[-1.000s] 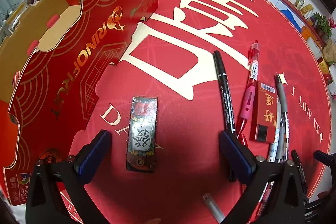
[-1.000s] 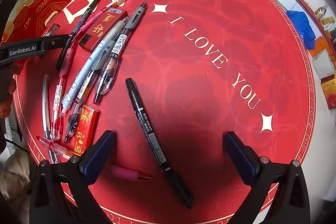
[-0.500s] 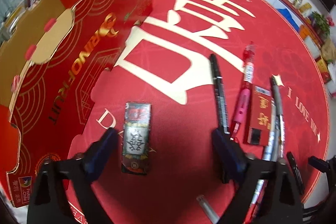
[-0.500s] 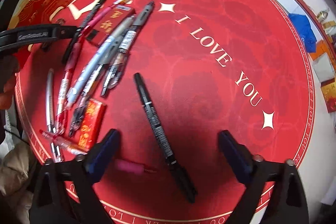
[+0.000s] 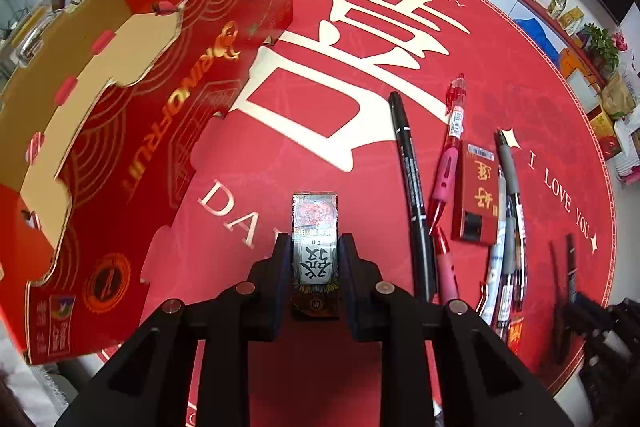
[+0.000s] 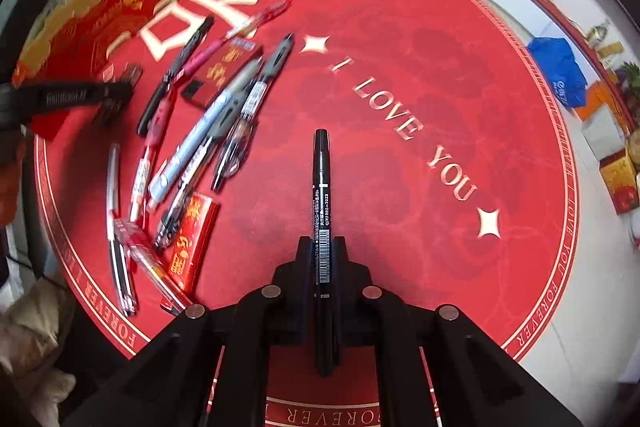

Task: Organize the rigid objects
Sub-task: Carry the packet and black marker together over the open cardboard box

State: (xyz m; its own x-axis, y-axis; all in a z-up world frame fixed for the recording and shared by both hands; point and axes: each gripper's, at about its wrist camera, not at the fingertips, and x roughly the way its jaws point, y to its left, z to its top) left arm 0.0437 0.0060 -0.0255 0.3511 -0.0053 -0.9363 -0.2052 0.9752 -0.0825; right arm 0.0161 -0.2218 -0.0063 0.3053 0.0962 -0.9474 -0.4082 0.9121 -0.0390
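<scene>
Red mat (image 5: pixel 360 155); pens (image 5: pixel 508 227) piled nr red box (image 5: pixel 132 147); both jaws clamped.

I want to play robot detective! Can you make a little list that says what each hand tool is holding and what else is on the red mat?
left gripper: jaws shut on the small patterned box
right gripper: jaws shut on the black marker
surface: red mat with "I LOVE YOU" lettering
loose items: pile of pens, two red packets
container: red cardboard tray, far left
</scene>
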